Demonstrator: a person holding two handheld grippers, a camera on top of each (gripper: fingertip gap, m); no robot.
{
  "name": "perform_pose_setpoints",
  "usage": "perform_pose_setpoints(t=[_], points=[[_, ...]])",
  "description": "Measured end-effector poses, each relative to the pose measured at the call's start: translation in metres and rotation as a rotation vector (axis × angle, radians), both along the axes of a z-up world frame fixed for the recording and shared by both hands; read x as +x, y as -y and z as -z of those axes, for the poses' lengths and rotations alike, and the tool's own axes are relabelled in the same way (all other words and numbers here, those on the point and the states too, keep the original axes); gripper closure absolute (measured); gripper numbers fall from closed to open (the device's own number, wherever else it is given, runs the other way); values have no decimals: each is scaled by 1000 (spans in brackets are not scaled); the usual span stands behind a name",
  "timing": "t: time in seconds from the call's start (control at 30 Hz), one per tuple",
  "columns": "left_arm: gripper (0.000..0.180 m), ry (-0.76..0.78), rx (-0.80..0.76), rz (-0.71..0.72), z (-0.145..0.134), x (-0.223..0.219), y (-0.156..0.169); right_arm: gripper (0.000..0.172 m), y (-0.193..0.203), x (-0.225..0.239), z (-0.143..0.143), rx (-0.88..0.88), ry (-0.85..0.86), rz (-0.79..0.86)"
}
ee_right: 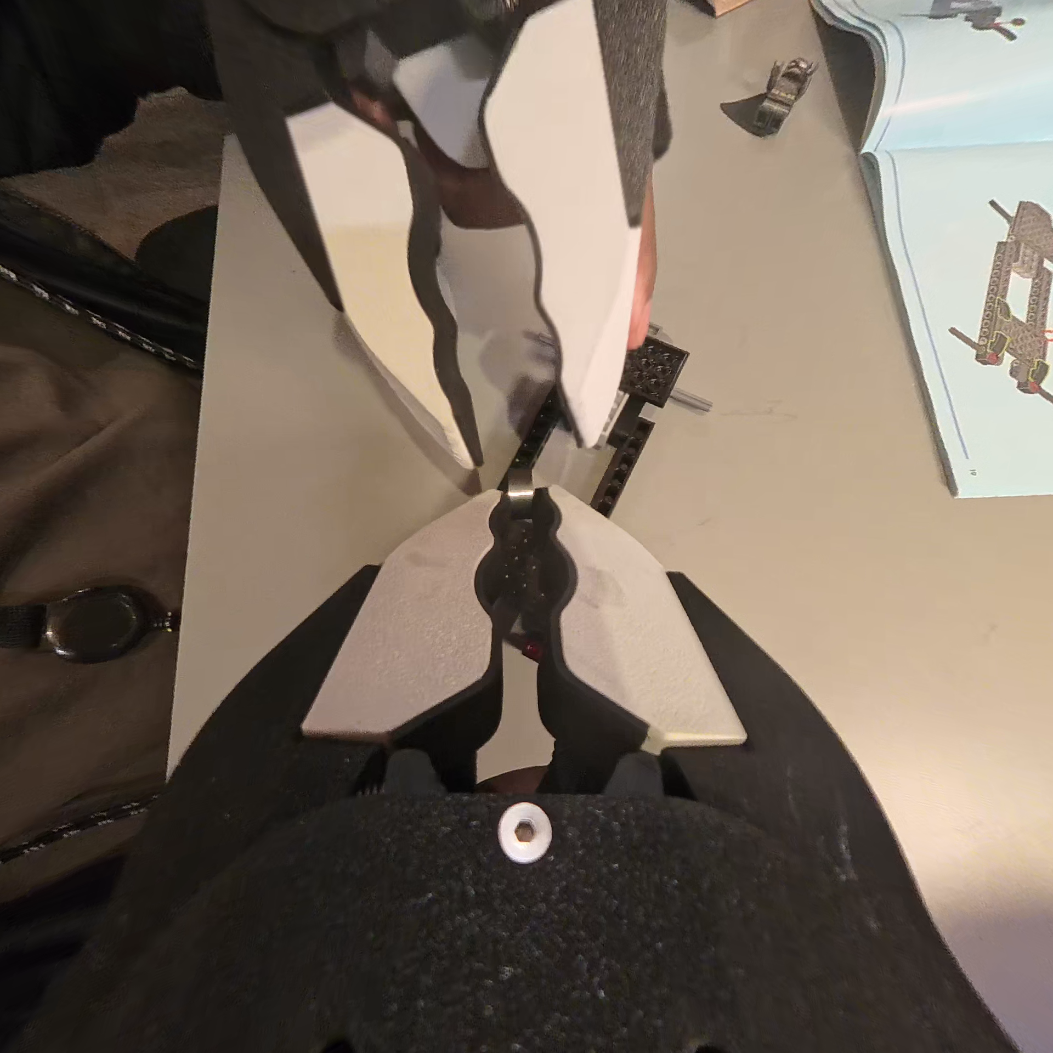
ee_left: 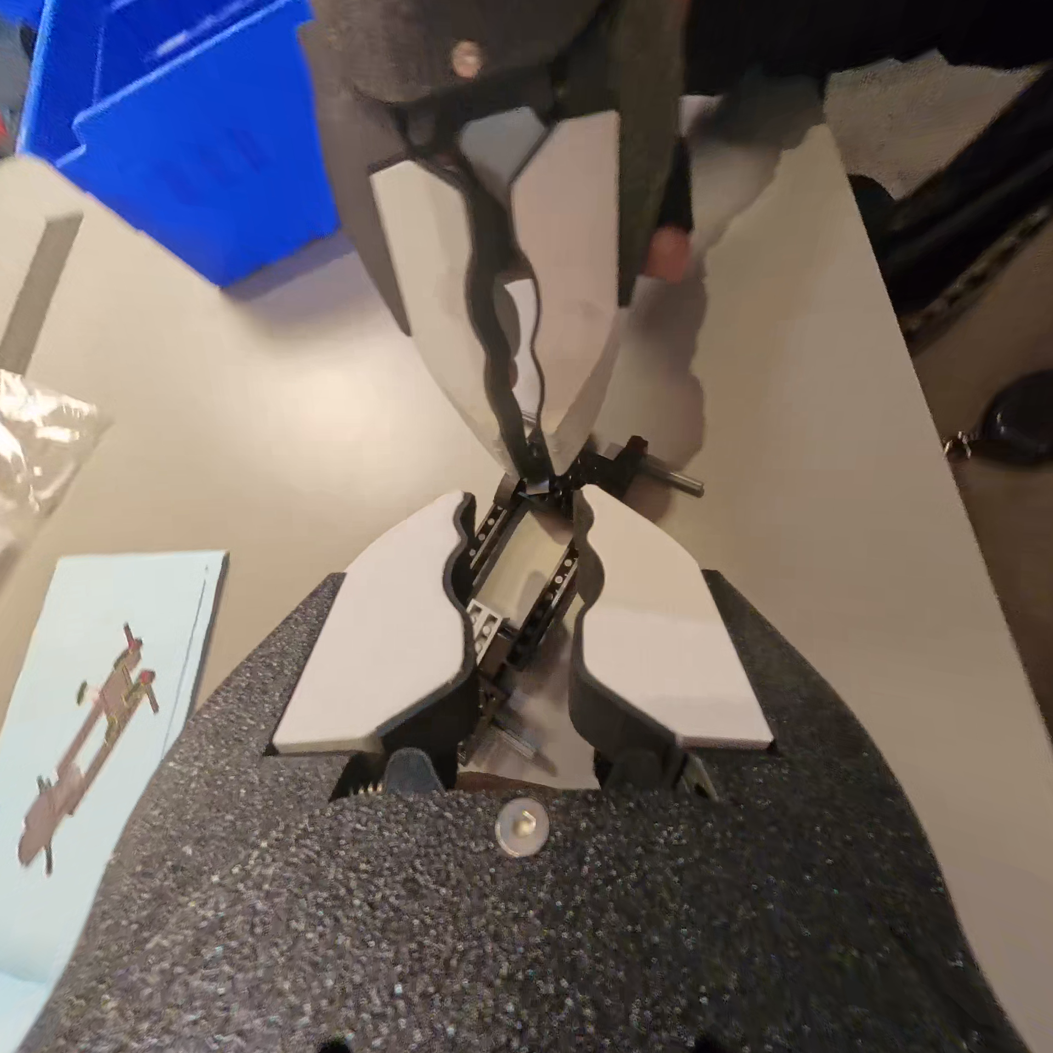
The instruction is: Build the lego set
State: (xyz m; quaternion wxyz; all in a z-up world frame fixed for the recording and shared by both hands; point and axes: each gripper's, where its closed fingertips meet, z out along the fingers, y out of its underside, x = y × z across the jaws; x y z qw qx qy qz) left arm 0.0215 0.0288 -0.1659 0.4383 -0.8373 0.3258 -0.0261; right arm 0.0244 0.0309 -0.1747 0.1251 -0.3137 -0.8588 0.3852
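Right hand-held gripper (ee_right: 523,494) clenched on a small grey curved piece (ee_right: 521,484) at the near end of a black beam frame (ee_right: 621,456), close to the table's (ee_right: 741,627) left edge. Left hand-held gripper (ee_left: 521,504) straddles the frame (ee_left: 524,564), fingers apart; contact unclear. The two fingertip pairs nearly meet. Blue bin (ee_left: 188,125) stands at the far left, an instruction booklet (ee_right: 991,285) lies open on the right, a small dark part (ee_right: 780,97) far right; bare surface between.

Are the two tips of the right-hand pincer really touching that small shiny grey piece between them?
Touching. The right wrist view shows the right gripper with both fingertips closed against the shiny grey piece, with no gap on either side.
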Motion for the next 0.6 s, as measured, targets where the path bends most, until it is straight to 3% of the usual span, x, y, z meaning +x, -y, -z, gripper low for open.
perform_pose_setpoints(t=[0.1,0.23,0.6], points=[[156,-25,46,75,8,4,1,164,1,-1,0,-15,5,-5],[167,10,55,72,11,3,-3,164,0,-4,4,-21,20,-13],[171,147,-14,71,17,7,0,165,5,-3,7,12,-21,-36]])
